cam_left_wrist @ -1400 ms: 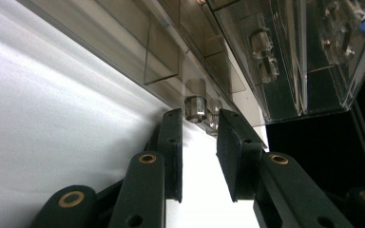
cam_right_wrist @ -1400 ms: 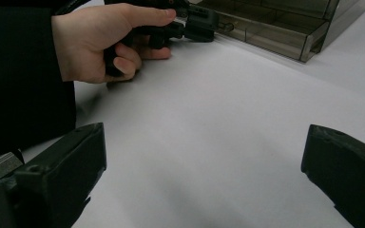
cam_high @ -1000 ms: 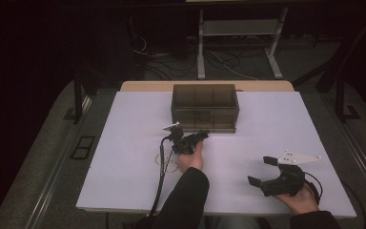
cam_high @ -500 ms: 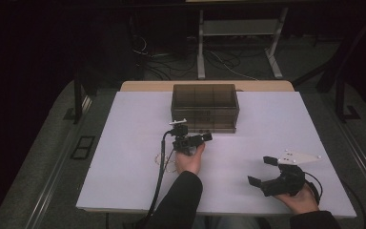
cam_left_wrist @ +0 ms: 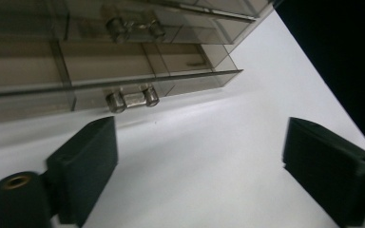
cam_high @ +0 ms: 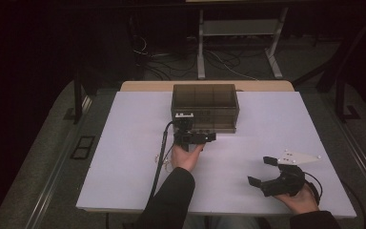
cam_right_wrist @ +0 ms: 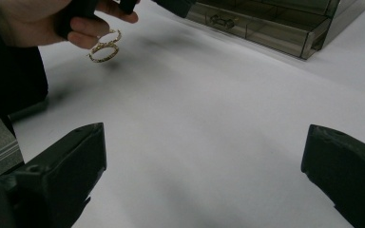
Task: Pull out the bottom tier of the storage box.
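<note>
A smoky see-through drawer box (cam_high: 205, 102) stands at the middle back of the white table (cam_high: 124, 143). My left gripper (cam_high: 196, 137) hovers just in front of it. In the left gripper view the left gripper (cam_left_wrist: 199, 161) has just been opening, with nothing between the jaws. Beyond them is a low drawer's clear handle (cam_left_wrist: 132, 99). Two gold hoops (cam_right_wrist: 103, 47) lie on the table under the left hand (cam_right_wrist: 52, 19). My right gripper (cam_high: 261, 170) rests open near the front right, and the right gripper (cam_right_wrist: 204, 166) has bare table between its jaws.
The box's lowest drawer (cam_right_wrist: 261, 33) seems to stand slightly out. A black cable (cam_high: 159, 162) trails from the left gripper to the table's front edge. Metal stand legs (cam_high: 238, 47) and floor cables lie behind the table.
The left hand has risen a little in front of the box, and its gripper's jaws have spread apart. The right hand has stayed in place.
</note>
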`<state>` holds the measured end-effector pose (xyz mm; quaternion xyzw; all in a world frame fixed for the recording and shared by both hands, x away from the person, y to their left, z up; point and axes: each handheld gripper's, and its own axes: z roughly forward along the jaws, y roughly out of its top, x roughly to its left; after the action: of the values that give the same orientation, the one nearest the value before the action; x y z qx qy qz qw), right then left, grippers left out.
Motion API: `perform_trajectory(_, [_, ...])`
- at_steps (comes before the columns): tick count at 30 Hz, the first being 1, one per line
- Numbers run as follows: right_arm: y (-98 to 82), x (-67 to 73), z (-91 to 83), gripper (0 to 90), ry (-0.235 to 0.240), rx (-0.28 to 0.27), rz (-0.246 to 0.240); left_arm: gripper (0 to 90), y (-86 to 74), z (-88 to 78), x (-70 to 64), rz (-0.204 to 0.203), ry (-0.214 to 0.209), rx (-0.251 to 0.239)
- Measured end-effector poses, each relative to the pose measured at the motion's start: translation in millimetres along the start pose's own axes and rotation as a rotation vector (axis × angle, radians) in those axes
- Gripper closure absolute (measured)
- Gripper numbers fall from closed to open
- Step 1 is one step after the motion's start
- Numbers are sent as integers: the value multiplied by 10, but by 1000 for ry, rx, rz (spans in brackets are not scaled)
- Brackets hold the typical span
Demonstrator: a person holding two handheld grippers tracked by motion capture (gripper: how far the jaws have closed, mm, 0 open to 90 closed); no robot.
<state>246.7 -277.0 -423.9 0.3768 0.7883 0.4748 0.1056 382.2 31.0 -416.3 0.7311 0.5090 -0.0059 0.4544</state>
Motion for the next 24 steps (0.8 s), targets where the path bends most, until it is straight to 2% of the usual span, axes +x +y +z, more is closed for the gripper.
perform_trajectory(3, [-1,-4,0,6,1,1,1,0,65,-17,-16,58,-1,19])
perform_trajectory(7, [-3,0,-1,6,1,2,1,0,155,-41,-28,118,-44,48])
perform_trajectory(9, [-4,-1,-2,6,1,2,1,0,202,-64,-45,159,-46,56])
perform_trajectory(11, [-5,-4,-2,6,1,2,2,0,251,-87,-50,181,-71,65])
perform_trajectory(16, [-8,-6,-5,6,0,0,3,0,337,-126,-60,226,-70,72])
perform_trajectory(20, [-9,-12,-10,5,0,-1,1,0,375,-147,-53,270,-87,93])
perform_trajectory(24, [-10,-16,-15,6,-2,-1,1,0,394,-170,-60,360,-85,109])
